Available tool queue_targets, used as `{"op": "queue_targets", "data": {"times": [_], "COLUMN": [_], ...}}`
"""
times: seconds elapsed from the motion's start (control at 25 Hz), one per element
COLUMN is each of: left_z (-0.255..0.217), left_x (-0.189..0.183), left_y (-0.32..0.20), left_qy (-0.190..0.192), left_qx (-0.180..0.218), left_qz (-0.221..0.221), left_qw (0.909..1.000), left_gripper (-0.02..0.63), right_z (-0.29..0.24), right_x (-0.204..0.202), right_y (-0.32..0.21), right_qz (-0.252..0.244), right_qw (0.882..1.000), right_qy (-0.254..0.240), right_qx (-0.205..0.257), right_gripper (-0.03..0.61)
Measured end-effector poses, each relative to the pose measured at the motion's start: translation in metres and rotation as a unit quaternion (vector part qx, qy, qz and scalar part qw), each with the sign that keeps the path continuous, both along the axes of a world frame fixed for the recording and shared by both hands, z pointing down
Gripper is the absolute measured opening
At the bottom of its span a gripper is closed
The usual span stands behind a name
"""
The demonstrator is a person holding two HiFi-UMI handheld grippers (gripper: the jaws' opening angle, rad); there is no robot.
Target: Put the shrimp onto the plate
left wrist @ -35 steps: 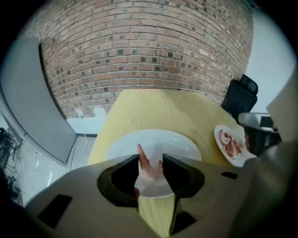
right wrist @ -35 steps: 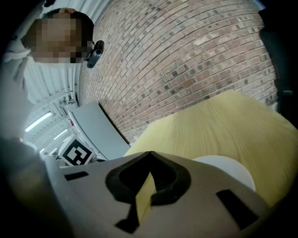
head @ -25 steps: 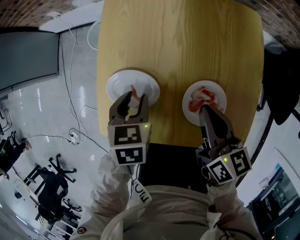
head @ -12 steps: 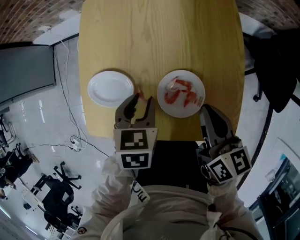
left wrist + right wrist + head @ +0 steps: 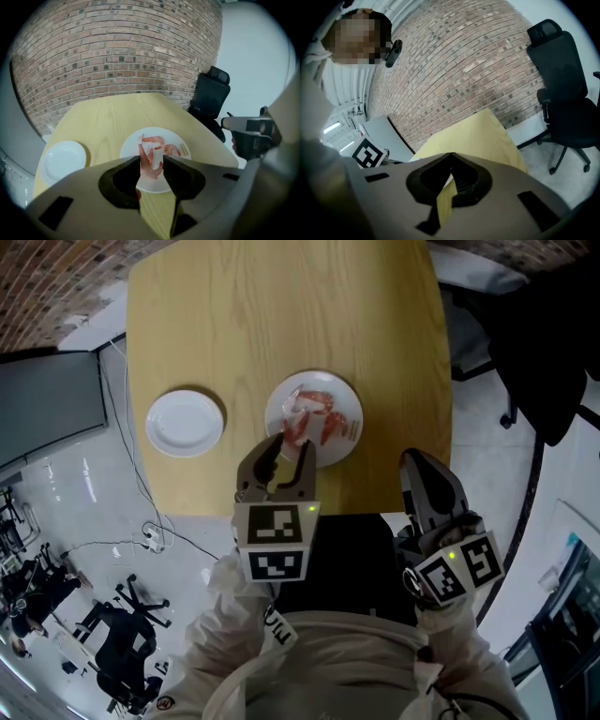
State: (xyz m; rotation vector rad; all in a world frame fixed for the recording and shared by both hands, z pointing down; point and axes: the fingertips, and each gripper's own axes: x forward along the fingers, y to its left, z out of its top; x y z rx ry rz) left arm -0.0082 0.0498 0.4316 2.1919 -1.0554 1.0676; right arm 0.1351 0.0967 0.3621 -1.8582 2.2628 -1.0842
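A shrimp [image 5: 294, 430] [image 5: 151, 161] is clamped between the jaws of the left tool [image 5: 289, 442] [image 5: 152, 164] and is held clear of the surface [image 5: 281, 315] [image 5: 103, 117]. Directly beneath and just ahead of that tool's tips a white plate [image 5: 342, 442] [image 5: 128, 147] is seen, on which more shrimps [image 5: 323, 413] [image 5: 171, 150] are laid. An empty plate [image 5: 185, 423] [image 5: 63, 159] is set well apart, to the left of the left tool. The right tool [image 5: 412, 459] [image 5: 450, 157] is clenched with its tips met on nothing, and is held to the right of the left tool, at the near edge of the surface.
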Motion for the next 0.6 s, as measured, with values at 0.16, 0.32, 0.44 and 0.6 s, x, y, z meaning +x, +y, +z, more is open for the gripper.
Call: {"op": "queue_targets", "data": {"times": [0.16, 0.32, 0.44, 0.6], "left_z": [0.006, 0.013, 0.016, 0.017], "left_x": [0.017, 0.025, 0.028, 0.032], "left_y": [0.009, 0.014, 0.016, 0.015], "left_qy": [-0.004, -0.015, -0.021, -0.024], "left_qx": [-0.007, -0.016, -0.022, -0.024], "left_qz": [0.012, 0.02, 0.027, 0.031], "left_qw": [0.9999, 0.9996, 0.9992, 0.9989], "left_gripper": [0.155, 0.155, 0.155, 0.155], "right_z": [0.004, 0.008, 0.01, 0.009], "right_x": [0.015, 0.025, 0.029, 0.033], "right_y": [0.007, 0.011, 0.012, 0.011], "right_qz": [0.009, 0.015, 0.019, 0.023], "right_qw": [1.0, 1.0, 1.0, 1.0], "right_qy": [-0.004, -0.007, -0.01, -0.014], "right_qx": [-0.001, -0.003, -0.004, -0.003], "right_gripper": [0.025, 0.025, 0.025, 0.025]}}
